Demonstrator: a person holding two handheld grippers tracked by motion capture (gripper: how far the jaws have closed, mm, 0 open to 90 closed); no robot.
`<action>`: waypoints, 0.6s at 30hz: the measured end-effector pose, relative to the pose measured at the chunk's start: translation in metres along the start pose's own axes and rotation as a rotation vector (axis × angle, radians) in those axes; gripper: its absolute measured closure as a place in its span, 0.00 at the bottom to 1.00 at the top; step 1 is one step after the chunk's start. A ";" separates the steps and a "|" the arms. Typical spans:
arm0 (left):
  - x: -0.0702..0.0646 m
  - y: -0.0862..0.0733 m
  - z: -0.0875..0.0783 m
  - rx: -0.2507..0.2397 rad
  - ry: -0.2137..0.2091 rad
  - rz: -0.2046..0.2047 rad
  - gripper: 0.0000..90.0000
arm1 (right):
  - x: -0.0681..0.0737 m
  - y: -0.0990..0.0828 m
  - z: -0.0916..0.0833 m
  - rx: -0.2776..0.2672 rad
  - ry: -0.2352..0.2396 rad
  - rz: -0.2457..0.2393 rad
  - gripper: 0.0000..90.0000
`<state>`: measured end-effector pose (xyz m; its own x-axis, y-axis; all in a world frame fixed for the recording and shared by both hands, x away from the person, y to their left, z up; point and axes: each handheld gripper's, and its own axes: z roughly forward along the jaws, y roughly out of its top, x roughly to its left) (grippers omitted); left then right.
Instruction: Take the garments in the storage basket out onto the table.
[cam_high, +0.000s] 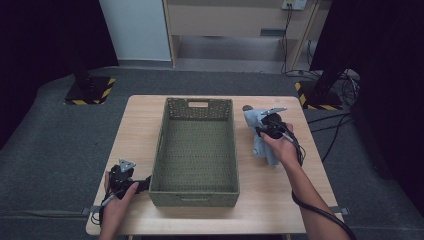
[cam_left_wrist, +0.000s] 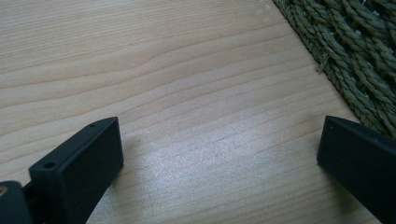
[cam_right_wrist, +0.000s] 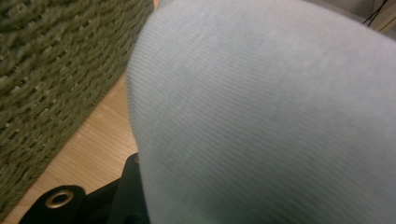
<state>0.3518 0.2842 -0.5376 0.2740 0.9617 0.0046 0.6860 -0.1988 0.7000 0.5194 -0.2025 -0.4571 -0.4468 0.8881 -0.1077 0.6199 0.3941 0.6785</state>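
A green woven basket (cam_high: 195, 145) stands empty in the middle of the wooden table (cam_high: 265, 200). To its right, a light blue ribbed cloth (cam_high: 260, 142) hangs bunched from my right gripper (cam_high: 260, 130), which is shut on it just above the tabletop. In the right gripper view the cloth (cam_right_wrist: 261, 116) drapes over the jaws and hides them, with the basket wall (cam_right_wrist: 51, 79) close on the left. My left gripper (cam_high: 142, 184) rests at the table's near left corner beside the basket. It is open (cam_left_wrist: 219, 158) with bare wood between its jaws.
The basket's woven corner (cam_left_wrist: 355, 56) lies close to the left gripper's far jaw. Grey carpet (cam_high: 55, 135) surrounds the table. Two black stand bases with yellow-striped edges (cam_high: 90, 90) sit behind it, and cables (cam_high: 335, 125) trail at the right.
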 end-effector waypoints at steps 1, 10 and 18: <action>0.000 0.000 0.000 0.000 0.000 0.000 0.00 | 0.000 0.000 0.002 0.003 -0.002 0.001 0.67; 0.000 0.000 0.000 0.000 0.000 0.000 0.00 | 0.002 -0.001 0.018 0.029 0.004 0.001 0.67; 0.000 0.000 0.000 0.000 0.000 0.000 0.00 | -0.002 -0.008 0.029 0.049 0.007 0.015 0.67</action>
<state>0.3518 0.2842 -0.5376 0.2743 0.9616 0.0045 0.6859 -0.1989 0.7000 0.5340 -0.2006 -0.4833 -0.4416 0.8925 -0.0921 0.6573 0.3917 0.6439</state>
